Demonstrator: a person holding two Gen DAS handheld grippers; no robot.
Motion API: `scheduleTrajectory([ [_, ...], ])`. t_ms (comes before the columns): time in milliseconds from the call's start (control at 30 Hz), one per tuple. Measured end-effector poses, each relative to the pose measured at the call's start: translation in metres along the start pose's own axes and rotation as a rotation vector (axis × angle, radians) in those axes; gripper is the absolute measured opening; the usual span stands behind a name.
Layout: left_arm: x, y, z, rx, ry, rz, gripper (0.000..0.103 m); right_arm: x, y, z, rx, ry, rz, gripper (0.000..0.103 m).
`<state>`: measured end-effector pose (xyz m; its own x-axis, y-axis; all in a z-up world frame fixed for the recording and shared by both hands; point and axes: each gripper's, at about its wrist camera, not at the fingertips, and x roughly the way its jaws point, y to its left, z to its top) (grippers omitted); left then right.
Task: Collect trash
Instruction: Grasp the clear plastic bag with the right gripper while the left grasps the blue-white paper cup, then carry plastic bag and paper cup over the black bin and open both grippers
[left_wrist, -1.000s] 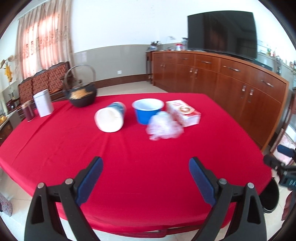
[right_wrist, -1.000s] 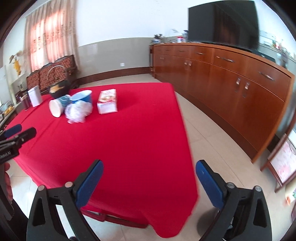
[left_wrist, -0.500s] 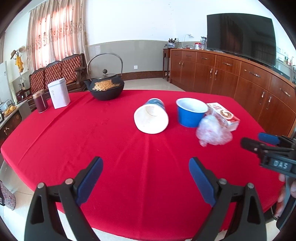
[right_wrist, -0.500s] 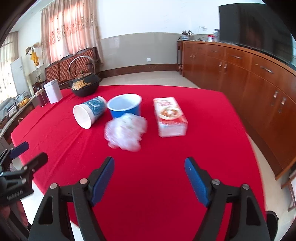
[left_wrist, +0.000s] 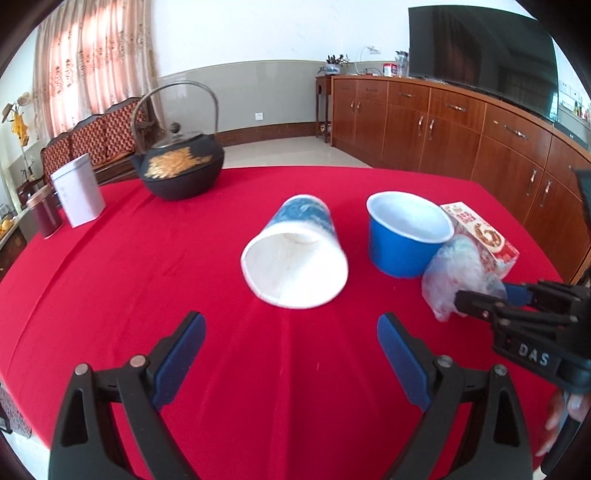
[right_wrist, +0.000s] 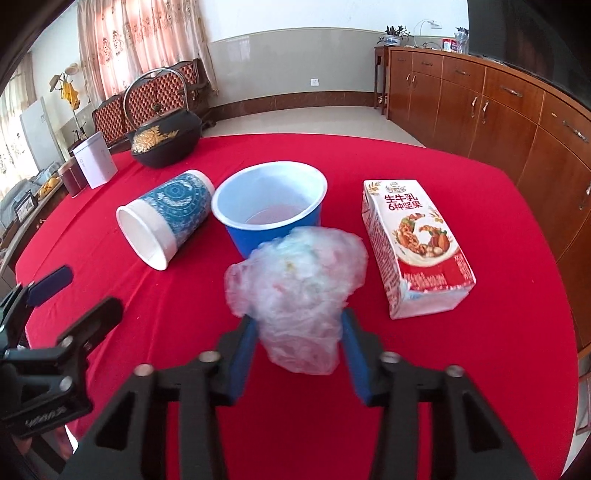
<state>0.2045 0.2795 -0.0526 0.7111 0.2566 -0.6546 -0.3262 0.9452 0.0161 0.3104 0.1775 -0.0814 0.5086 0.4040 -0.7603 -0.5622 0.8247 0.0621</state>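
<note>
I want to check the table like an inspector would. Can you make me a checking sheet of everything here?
Surface: table under a red cloth.
Job's things: crumpled plastic bag; paper cup on its side; blue bowl upright; milk carton lying flat.
Clutter: black teapot, white tin, dark red tin at the far left.
Grippers: right gripper has just been closing, bag between its pads; left gripper open, empty, before the cup.
Cables: nothing seen.
Surroundings: wooden cabinets, television, curtains.
</note>
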Motion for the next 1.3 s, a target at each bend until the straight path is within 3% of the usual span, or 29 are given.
scheduleTrajectory([
  [167, 0.018, 0.0, 0.015, -0.009, 0.02, -0.004, 0.095, 0.006, -0.015, 0.007, 0.019, -0.017, 0.006, 0.024],
  [300, 0.028, 0.0, 0.025, -0.03, 0.05, -0.029, 0.095, 0.01, -0.024, 0.015, 0.031, -0.021, 0.011, 0.022],
  [500, 0.05, -0.01, 0.033, 0.018, 0.098, -0.009, 0.095, 0.013, -0.03, 0.021, 0.047, -0.023, 0.03, 0.022],
  [533, 0.053, -0.012, 0.032, 0.027, 0.113, -0.013, 0.086, 0.013, -0.031, 0.021, 0.047, -0.023, 0.033, 0.021],
  [567, 0.055, -0.012, 0.031, 0.031, 0.131, -0.027, 0.069, 0.012, -0.031, 0.02, 0.045, -0.024, 0.038, 0.021],
  [1067, -0.029, -0.026, -0.001, 0.001, 0.01, -0.076, 0.062, -0.025, -0.033, 0.004, 0.055, -0.083, 0.043, 0.016],
  [1300, -0.057, -0.031, -0.003, 0.005, -0.018, -0.117, 0.062, -0.069, -0.032, -0.013, 0.064, -0.13, 0.027, 0.016],
])
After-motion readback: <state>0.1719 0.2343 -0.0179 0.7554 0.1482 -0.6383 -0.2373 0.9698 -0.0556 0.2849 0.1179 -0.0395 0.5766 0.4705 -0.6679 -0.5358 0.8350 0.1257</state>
